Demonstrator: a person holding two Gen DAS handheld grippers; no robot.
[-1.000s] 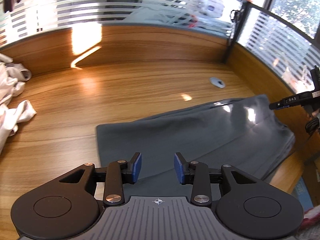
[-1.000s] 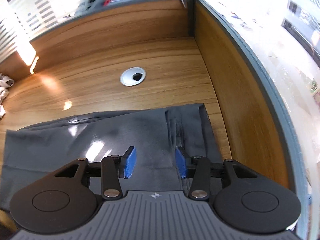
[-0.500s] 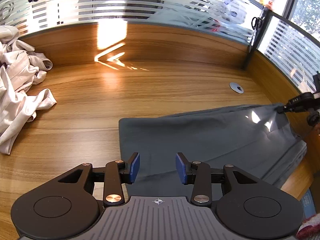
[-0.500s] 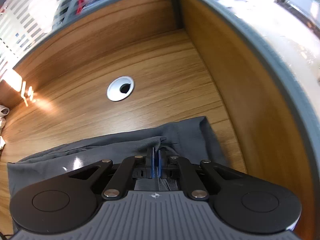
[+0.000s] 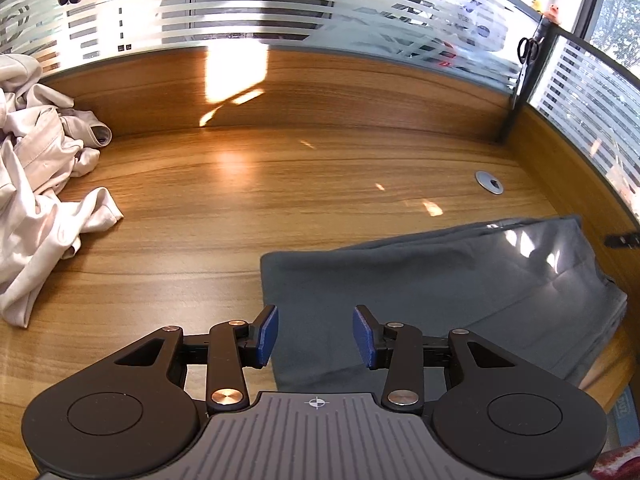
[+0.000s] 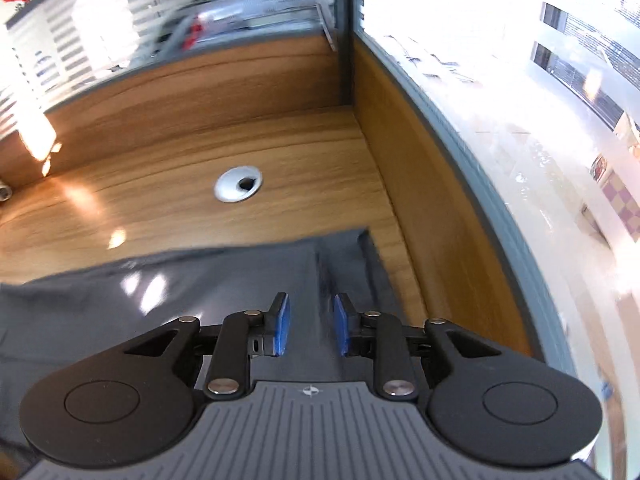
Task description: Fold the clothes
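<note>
A dark grey garment lies flat on the wooden desk, folded into a long band that reaches the desk's right edge. My left gripper hovers over its left end, open, with nothing pinched between the blue pads. In the right wrist view the same grey garment fills the lower left. My right gripper is above its right end near a seam; its jaws are opening and the pads do not press on the cloth. A crumpled white garment lies at the far left.
A round metal cable grommet sits in the desk beyond the grey garment. Wooden partition walls with striped frosted glass close off the back and right sides. Scissors hang at the corner post. Bare wood lies between the two garments.
The right gripper was shut on the grey cloth's right end half a second ago; now it has let go, its jaws parted, and drawn back. The left view has shifted slightly right to left.
</note>
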